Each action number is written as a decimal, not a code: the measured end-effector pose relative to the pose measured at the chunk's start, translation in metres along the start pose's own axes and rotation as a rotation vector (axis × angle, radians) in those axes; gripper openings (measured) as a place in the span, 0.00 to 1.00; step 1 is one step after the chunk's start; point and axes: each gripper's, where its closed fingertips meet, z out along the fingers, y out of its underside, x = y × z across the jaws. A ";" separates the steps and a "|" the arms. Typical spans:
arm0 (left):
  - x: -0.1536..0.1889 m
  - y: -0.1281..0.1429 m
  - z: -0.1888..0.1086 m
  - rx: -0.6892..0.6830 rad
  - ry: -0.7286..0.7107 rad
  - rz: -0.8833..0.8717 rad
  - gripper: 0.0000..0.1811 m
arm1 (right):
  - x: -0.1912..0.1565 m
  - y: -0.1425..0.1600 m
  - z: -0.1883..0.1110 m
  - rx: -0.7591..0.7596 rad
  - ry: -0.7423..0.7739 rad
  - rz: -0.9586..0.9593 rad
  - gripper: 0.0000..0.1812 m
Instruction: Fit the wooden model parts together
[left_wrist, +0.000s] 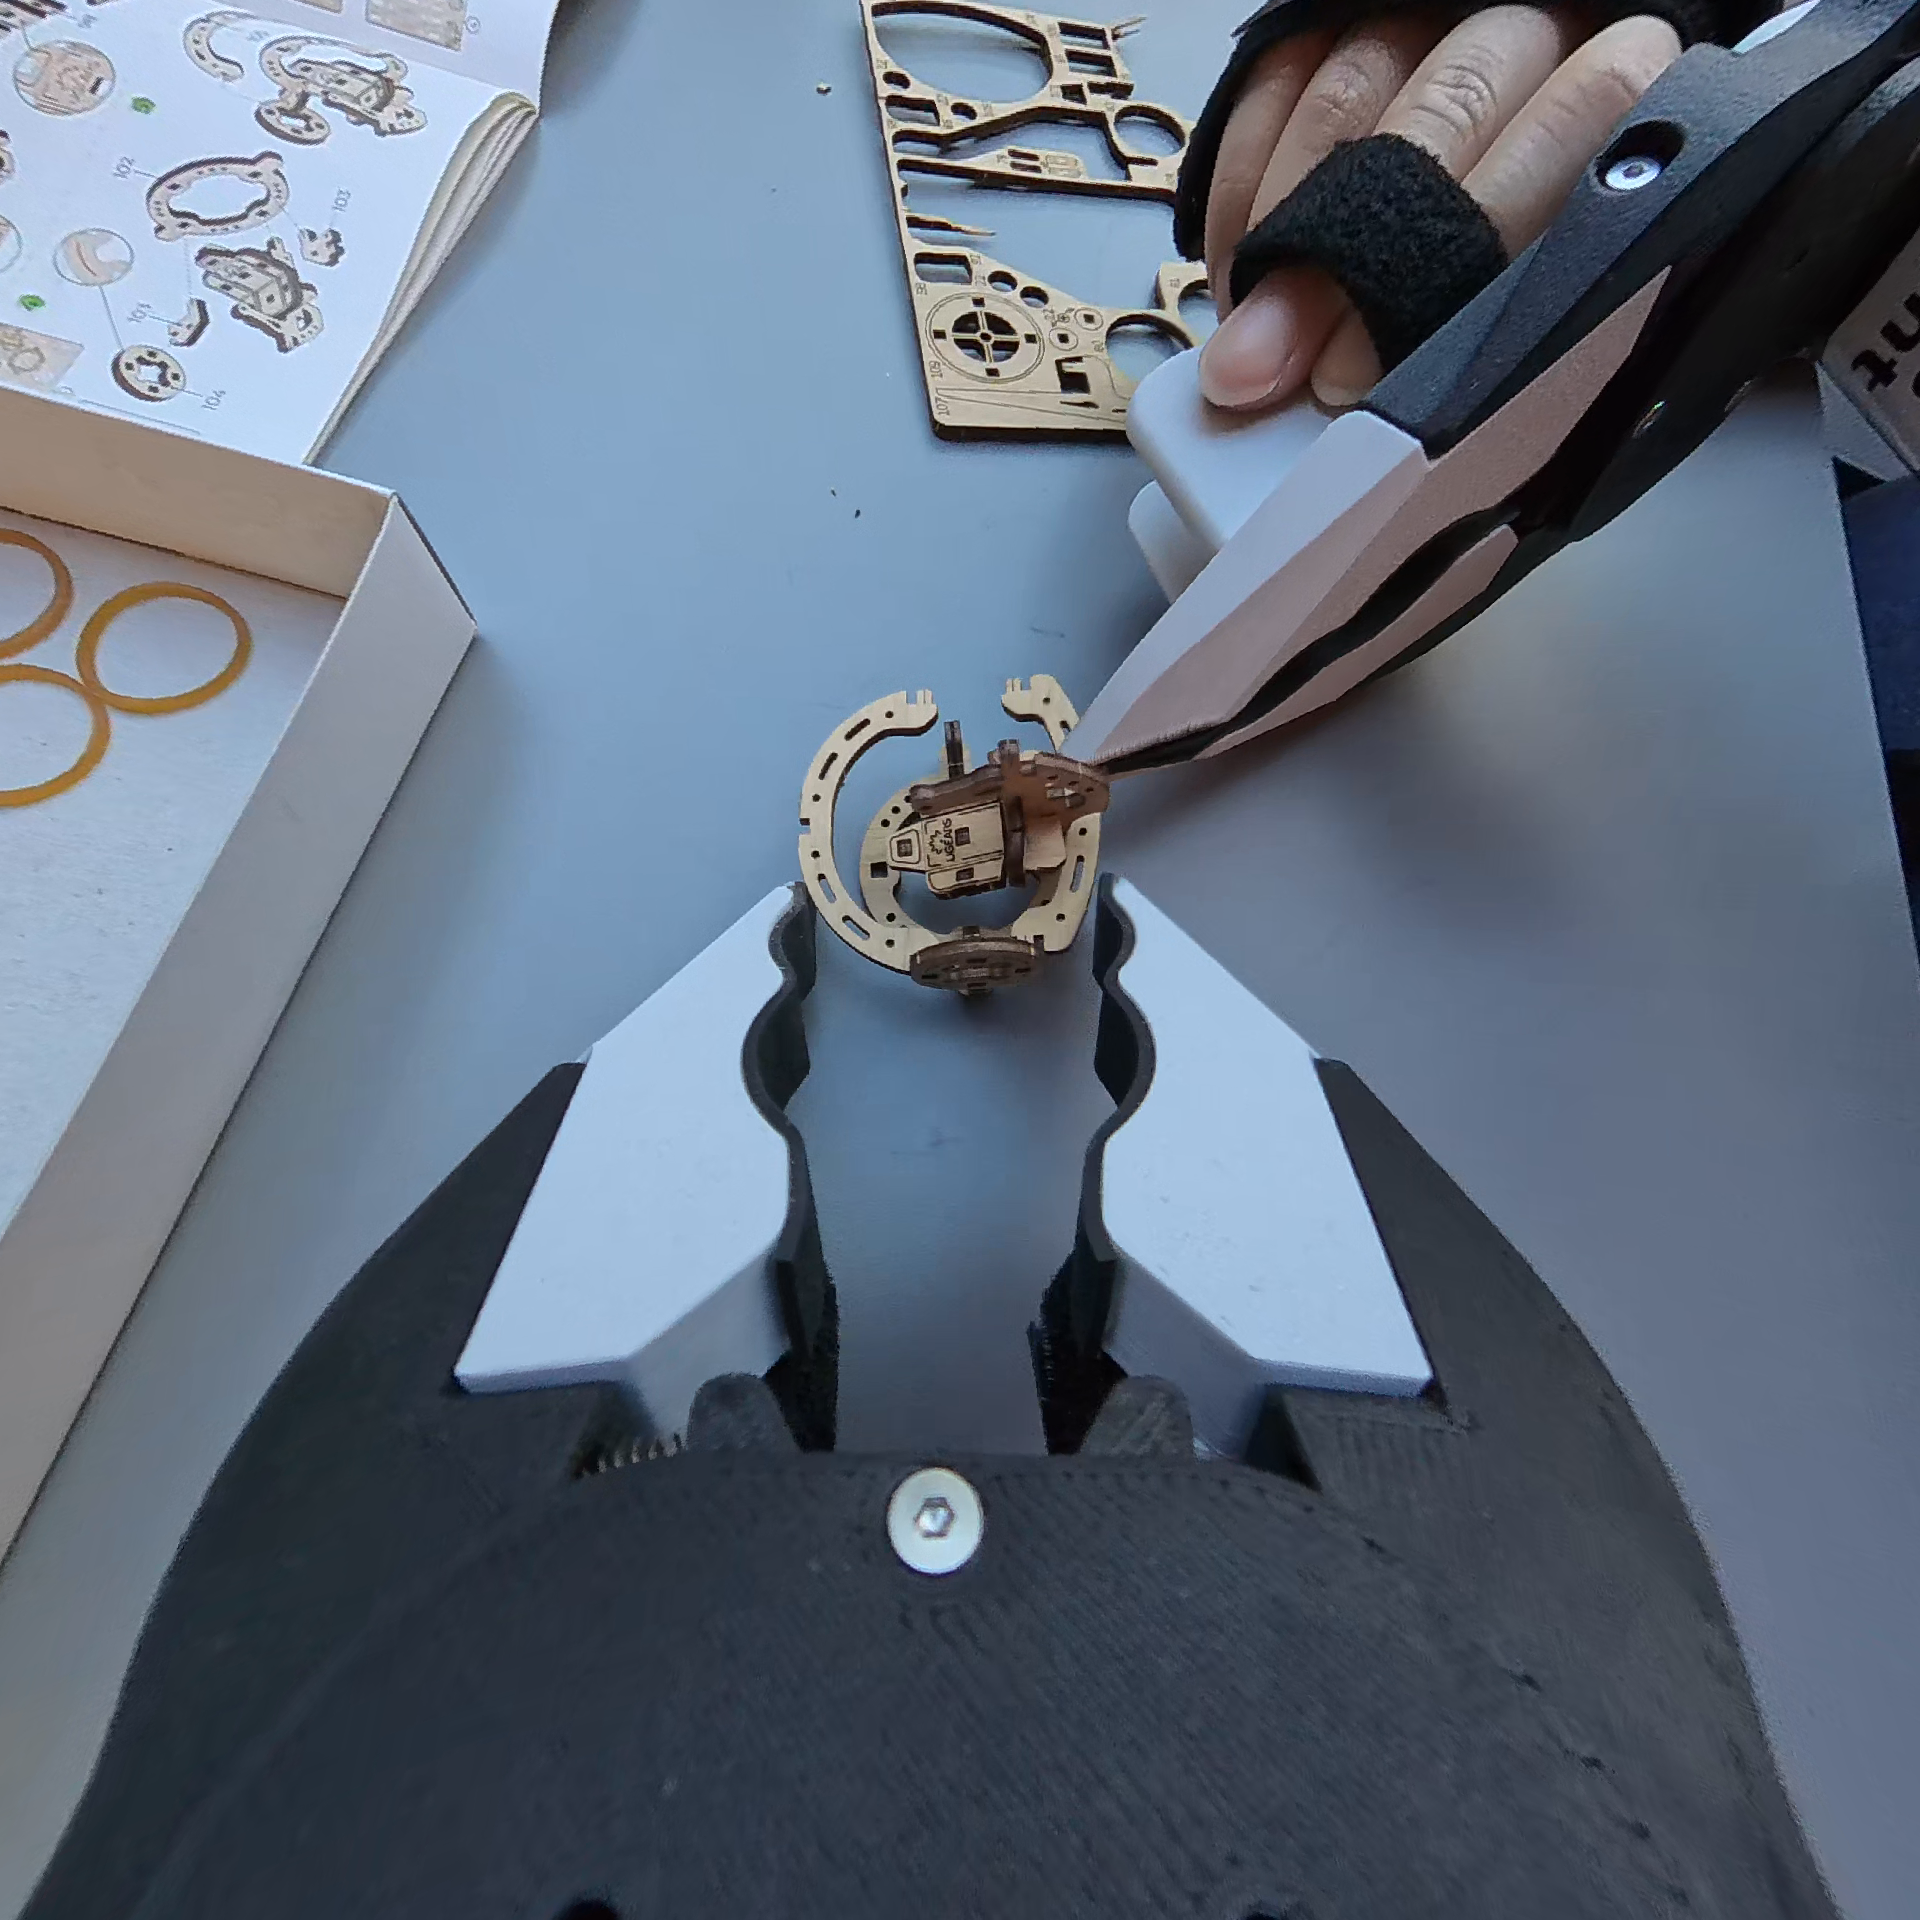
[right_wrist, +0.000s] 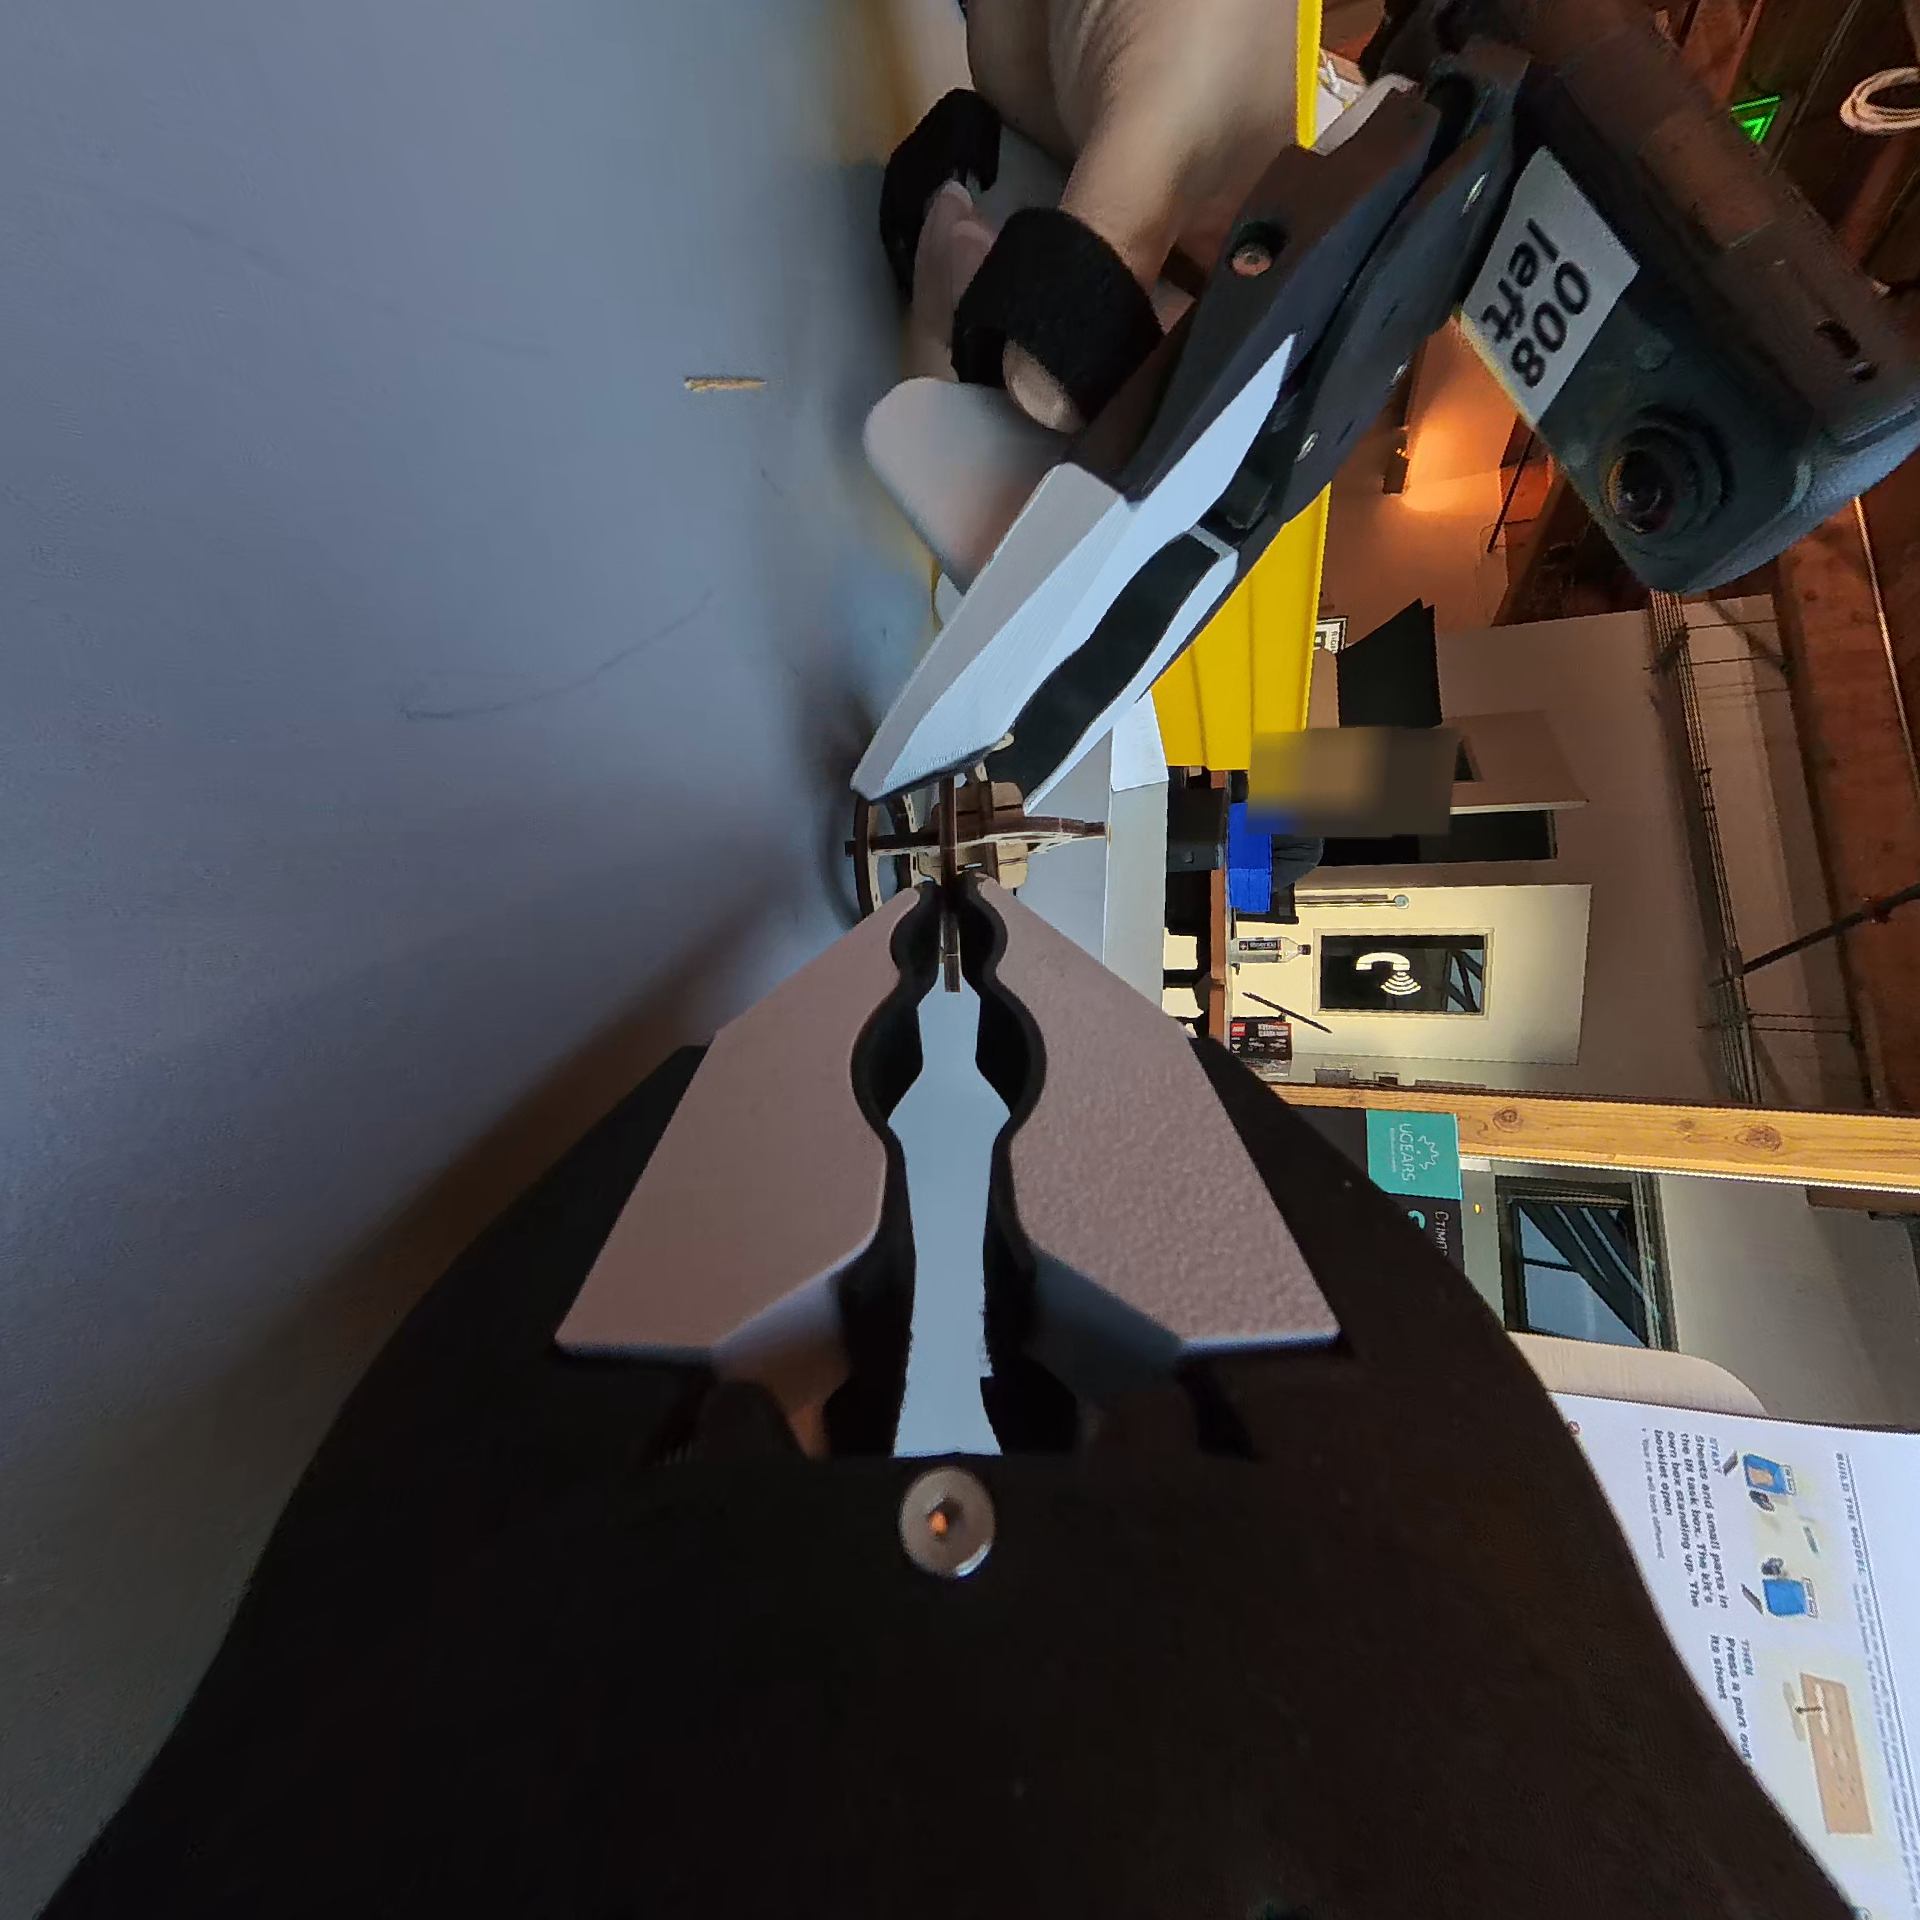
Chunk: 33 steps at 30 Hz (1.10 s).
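The small round wooden model assembly (left_wrist: 951, 852) sits just ahead of the spread left gripper (left_wrist: 951, 914), above the grey worktop (left_wrist: 644, 520); the right gripper (right_wrist: 951, 914) pinches its flat tab.

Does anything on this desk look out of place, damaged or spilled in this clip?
Nothing looks damaged or spilled. The wooden model hangs tilted off the table, pinched by the right gripper, as the fitting requires. The left gripper is open just below it. Only tiny wood crumbs lie scattered.
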 end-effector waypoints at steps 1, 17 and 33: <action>0.000 0.000 0.000 -0.002 -0.005 0.007 0.29 | 0.000 -0.001 0.000 0.004 0.000 -0.001 0.01; 0.000 0.000 0.000 -0.004 -0.011 0.016 0.29 | 0.000 -0.003 0.001 0.036 -0.003 0.011 0.01; 0.004 0.001 0.000 -0.006 -0.011 0.019 0.30 | -0.009 0.004 -0.002 -0.001 -0.077 0.077 0.02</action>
